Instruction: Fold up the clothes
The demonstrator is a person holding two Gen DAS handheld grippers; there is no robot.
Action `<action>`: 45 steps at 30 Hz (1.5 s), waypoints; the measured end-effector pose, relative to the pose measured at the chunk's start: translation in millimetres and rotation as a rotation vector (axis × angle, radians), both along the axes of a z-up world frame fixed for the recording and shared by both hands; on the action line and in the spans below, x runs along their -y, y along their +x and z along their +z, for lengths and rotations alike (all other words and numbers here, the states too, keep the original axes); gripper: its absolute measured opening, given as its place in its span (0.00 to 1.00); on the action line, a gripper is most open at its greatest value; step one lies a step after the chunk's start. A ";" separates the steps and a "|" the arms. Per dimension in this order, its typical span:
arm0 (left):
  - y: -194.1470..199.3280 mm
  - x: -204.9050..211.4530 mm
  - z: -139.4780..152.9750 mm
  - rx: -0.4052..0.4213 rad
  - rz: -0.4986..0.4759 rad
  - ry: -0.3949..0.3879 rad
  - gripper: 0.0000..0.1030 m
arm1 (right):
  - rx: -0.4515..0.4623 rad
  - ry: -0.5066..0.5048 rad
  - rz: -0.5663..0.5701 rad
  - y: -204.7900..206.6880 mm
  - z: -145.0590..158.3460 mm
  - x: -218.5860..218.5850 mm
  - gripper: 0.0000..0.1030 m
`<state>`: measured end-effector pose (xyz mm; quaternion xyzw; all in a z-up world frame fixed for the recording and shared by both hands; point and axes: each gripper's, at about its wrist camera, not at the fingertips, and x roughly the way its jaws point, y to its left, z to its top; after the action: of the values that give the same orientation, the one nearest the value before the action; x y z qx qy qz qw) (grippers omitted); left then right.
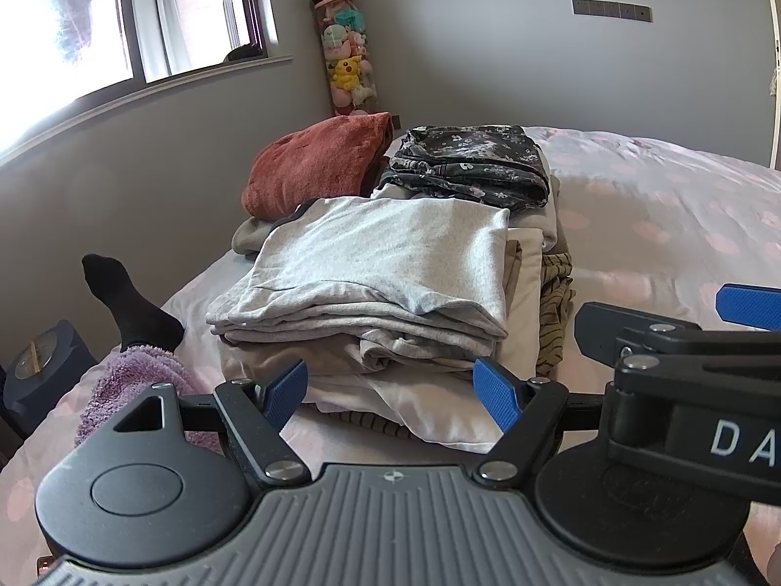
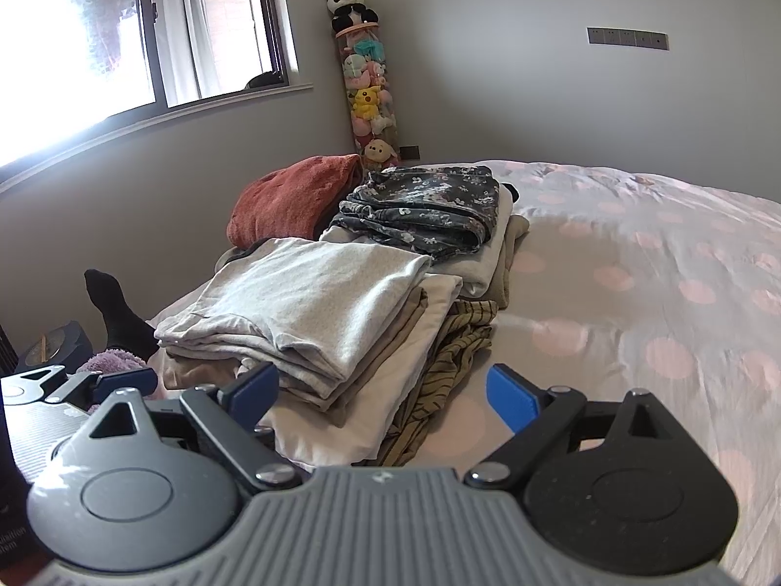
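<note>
Both sets of fingers, left gripper [image 1: 393, 393] and right gripper [image 2: 385, 390], are released and empty. The folded stack [image 1: 376, 283] sits on the bed [image 1: 659, 224] just ahead of them. Folding looks finished; next probably calls for fetching another garment.

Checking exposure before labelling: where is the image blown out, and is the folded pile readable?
Left wrist view: window clipped white at left, grey folded top evenly lit, sharp. Right wrist view: same window glare, fisheye bends the sill; floral garment stays clear.
</note>
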<state>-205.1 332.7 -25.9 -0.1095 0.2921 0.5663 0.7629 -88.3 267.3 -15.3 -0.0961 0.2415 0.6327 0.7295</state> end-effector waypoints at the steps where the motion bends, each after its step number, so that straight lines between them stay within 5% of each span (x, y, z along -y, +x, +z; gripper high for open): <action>1: 0.0 -0.1 -0.1 0.000 0.001 -0.001 0.72 | -0.001 0.000 0.001 0.2 -0.1 0.1 0.91; 45: -0.2 1.1 -3.6 -0.012 0.001 -0.007 0.72 | -0.022 -0.013 0.010 -3.2 -3.5 -2.2 0.92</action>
<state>-205.3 331.6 -29.5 -0.1089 0.2987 0.5664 0.7603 -91.5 269.5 -18.8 -0.0951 0.2532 0.6358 0.7229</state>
